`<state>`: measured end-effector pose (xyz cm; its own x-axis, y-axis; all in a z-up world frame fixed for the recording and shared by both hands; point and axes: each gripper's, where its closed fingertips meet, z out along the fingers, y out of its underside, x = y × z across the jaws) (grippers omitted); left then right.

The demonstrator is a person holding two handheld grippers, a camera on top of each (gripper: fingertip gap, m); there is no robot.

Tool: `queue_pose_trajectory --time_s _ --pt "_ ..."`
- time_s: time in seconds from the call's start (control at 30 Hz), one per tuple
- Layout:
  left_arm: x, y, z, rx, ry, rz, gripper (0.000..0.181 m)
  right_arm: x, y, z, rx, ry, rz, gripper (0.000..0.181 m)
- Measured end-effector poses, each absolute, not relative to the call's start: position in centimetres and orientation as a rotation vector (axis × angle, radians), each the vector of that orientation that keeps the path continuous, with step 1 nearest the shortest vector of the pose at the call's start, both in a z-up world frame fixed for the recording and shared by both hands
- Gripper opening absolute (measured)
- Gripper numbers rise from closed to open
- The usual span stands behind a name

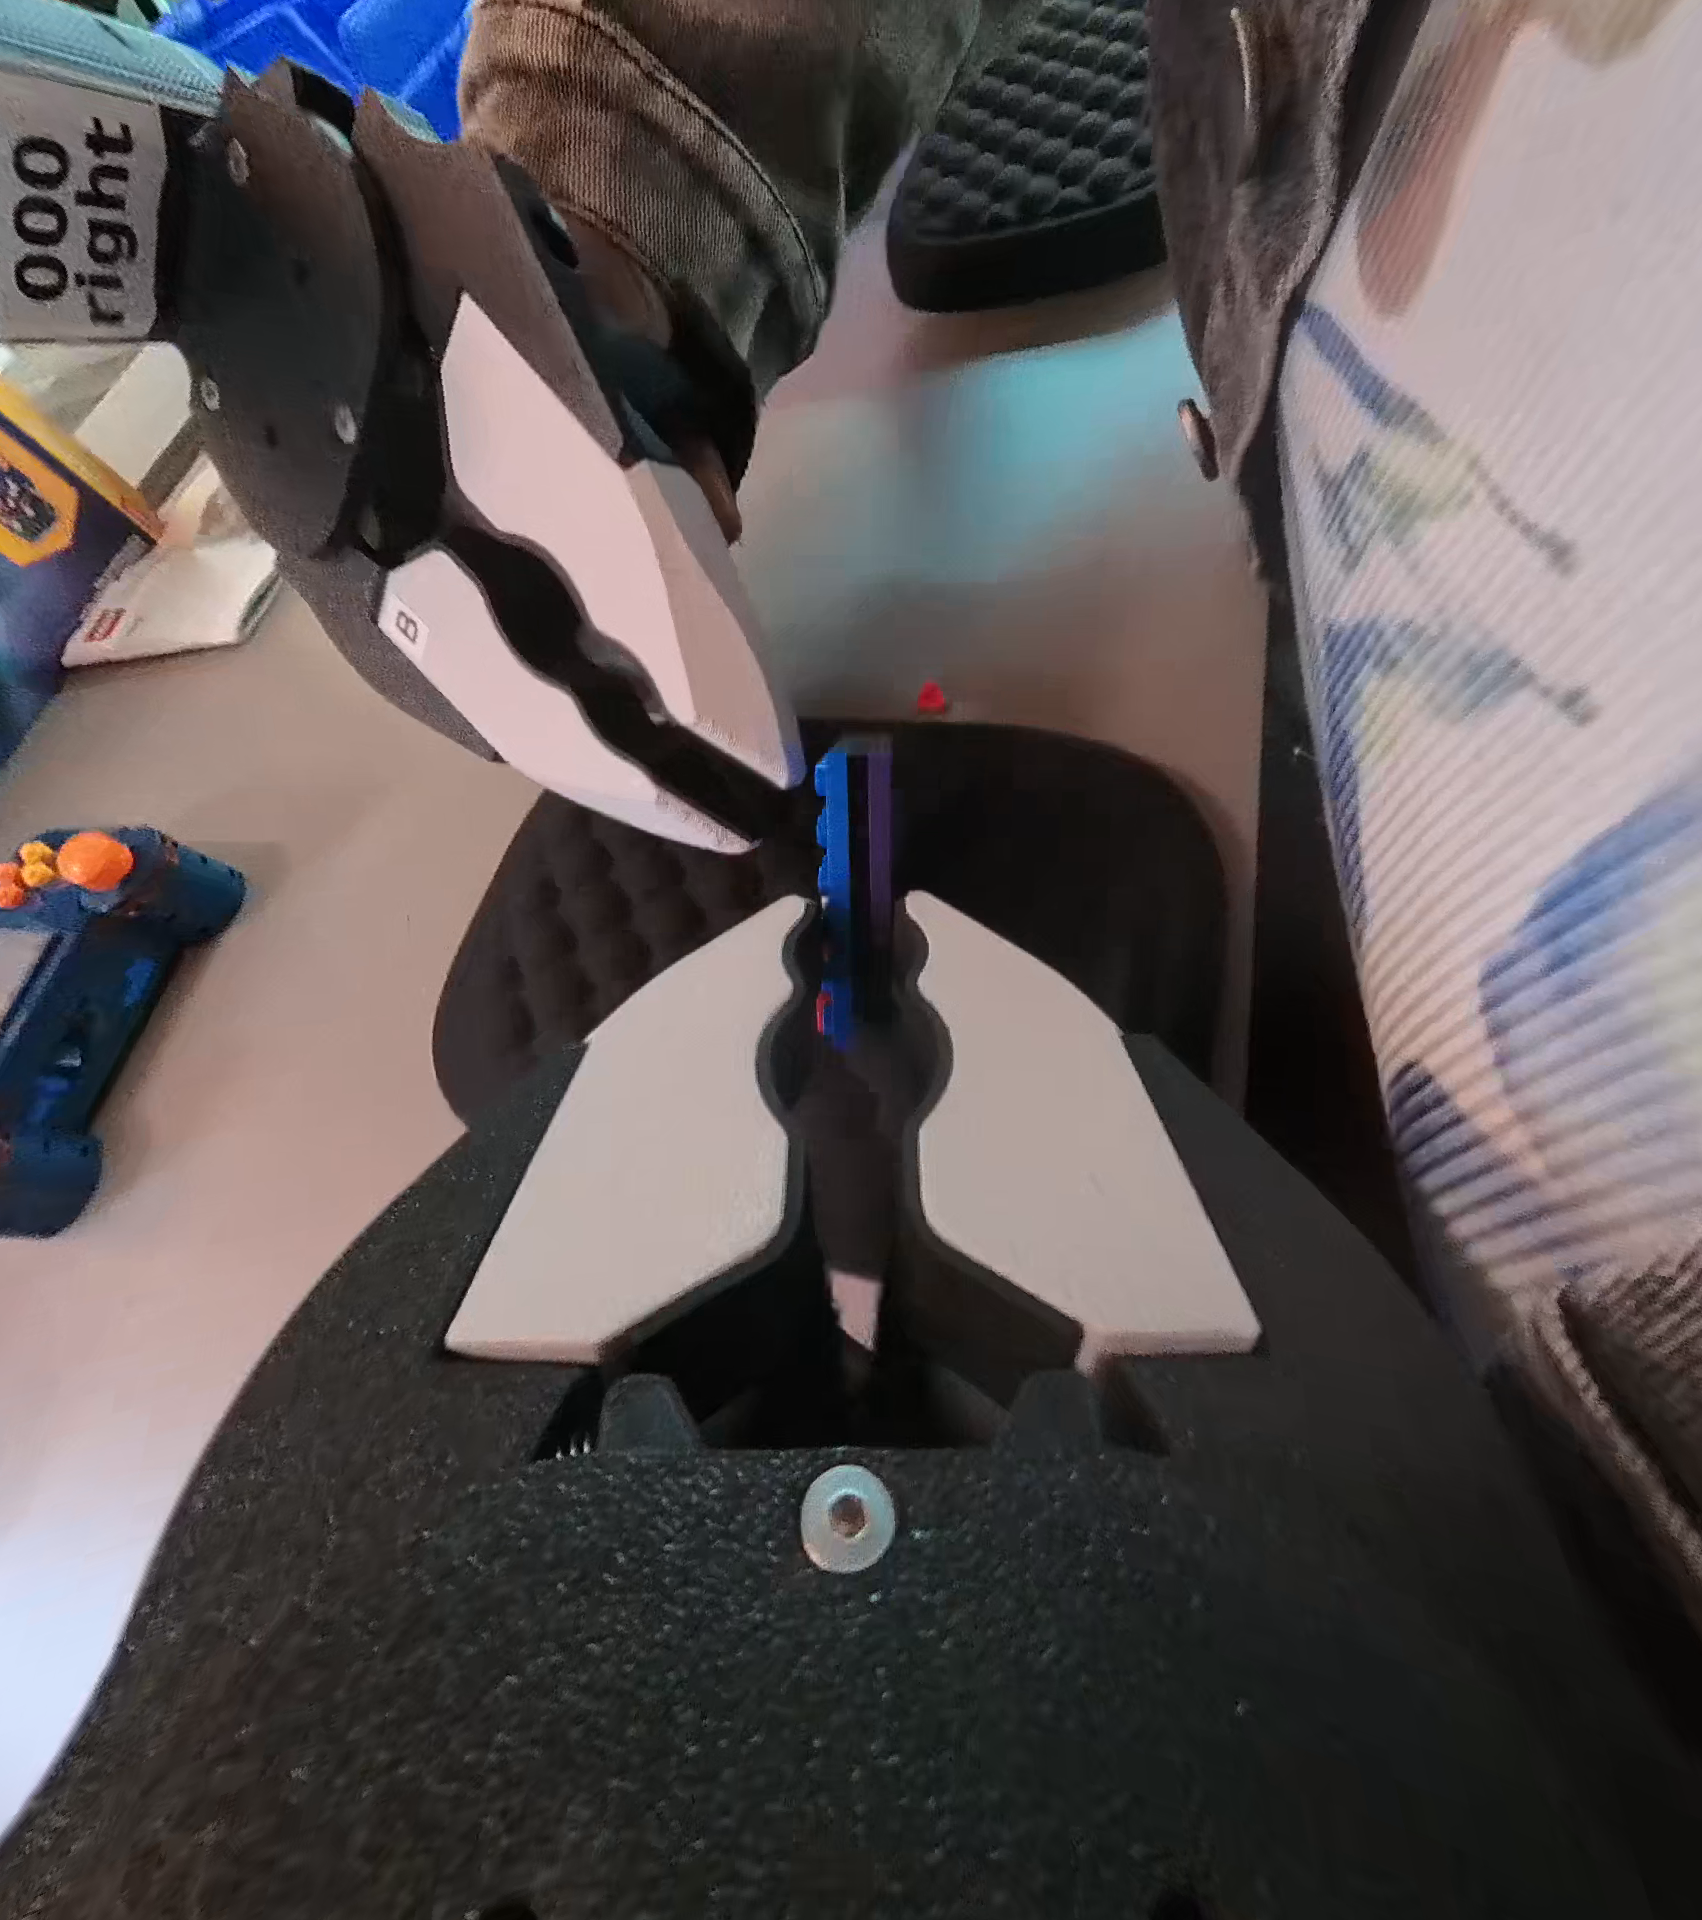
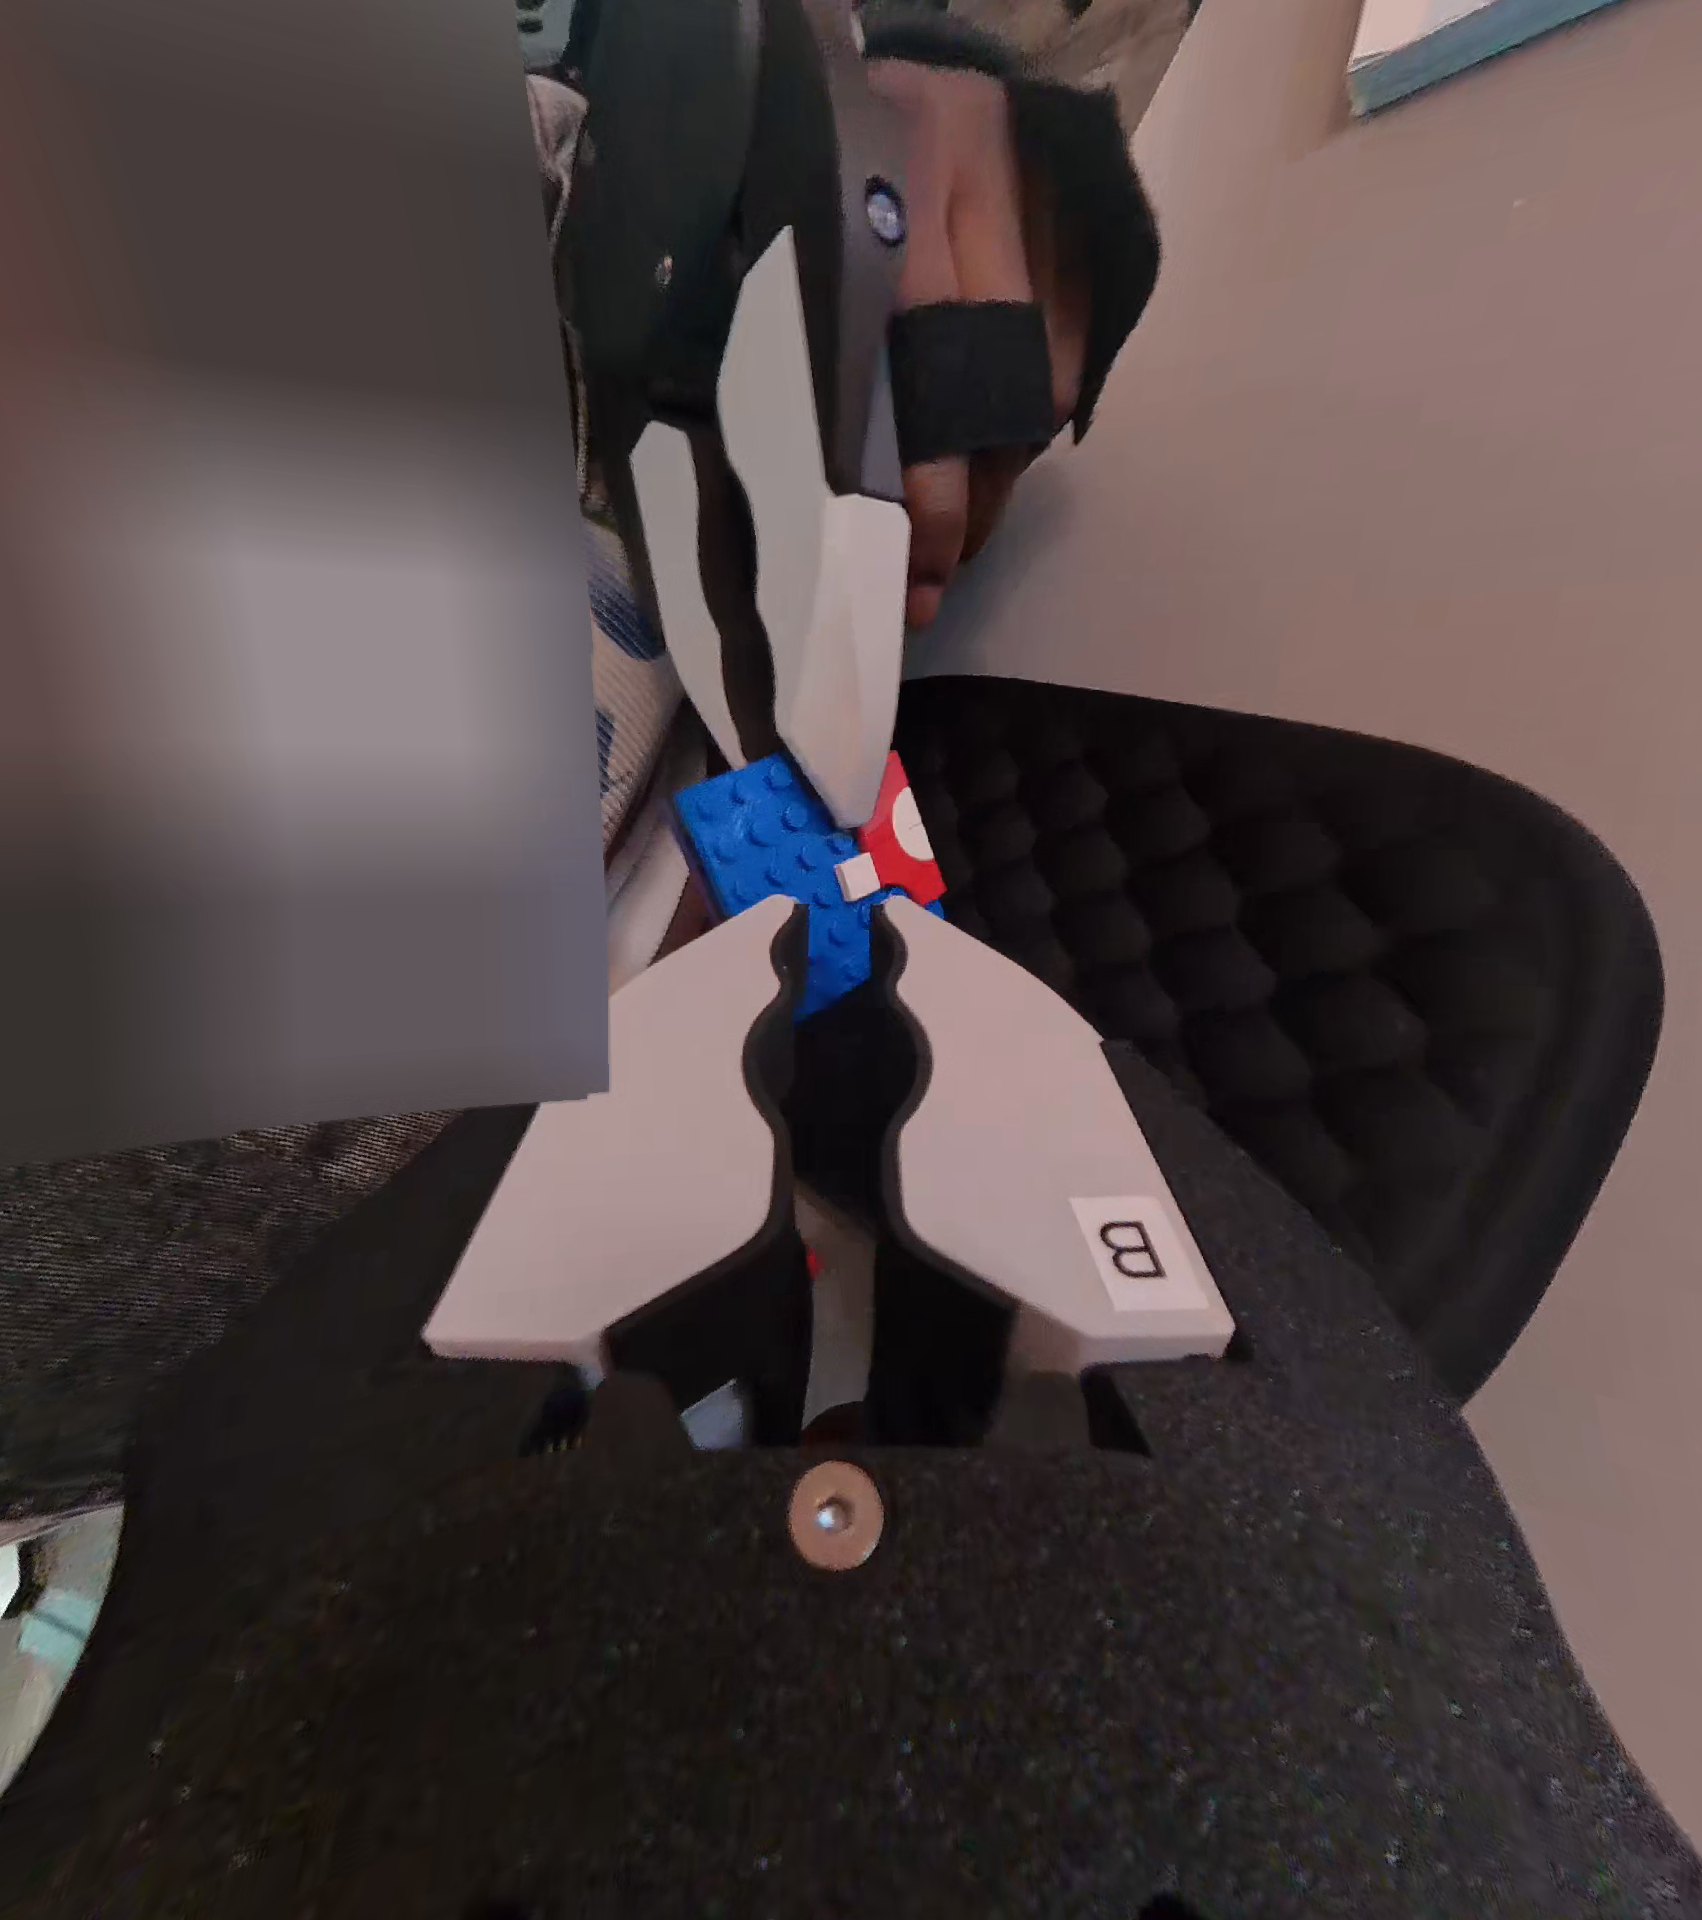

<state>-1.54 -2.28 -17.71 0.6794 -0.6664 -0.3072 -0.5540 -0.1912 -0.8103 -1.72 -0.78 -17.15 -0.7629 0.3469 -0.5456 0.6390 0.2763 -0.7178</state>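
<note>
**Blue plate pinched between both sets of fingers**

My left gripper (image 1: 857,914) has its fingers closed on a blue studded plate (image 1: 831,831), held edge-on above a black foam pad (image 1: 618,914) with a purple layer on its back. My right gripper (image 2: 842,912) has its tips against the plate's studded face. Only a narrow gap shows, and I cannot tell whether it grips anything. Just past those tips a small white tile (image 2: 855,876) sits on the plate beside a red brick (image 2: 904,831). A dark blue brick-built controller (image 1: 47,1018) lies well apart on the surface (image 1: 307,727).
</note>
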Motion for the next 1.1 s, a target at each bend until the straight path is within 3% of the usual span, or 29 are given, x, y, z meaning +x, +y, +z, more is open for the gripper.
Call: queue_pose_trajectory --time_s 0.37,0.67,1.1 --pt "-1.5 -2.1 -17.9 -1.885 0.998 -0.14 0.012 -2.0 -2.0 -17.7 0.808 2.245 -1.353 0.007" --pt "-1.3 -1.5 -18.0 -1.931 0.961 -0.14 0.012 -2.0 -1.1 -18.2 0.798 2.259 -1.151 0.018" --pt "-1.2 -1.4 -18.1 -1.915 1.044 -0.12 0.012 -2.0 -1.3 -18.6 0.717 2.128 -1.056 0.02"
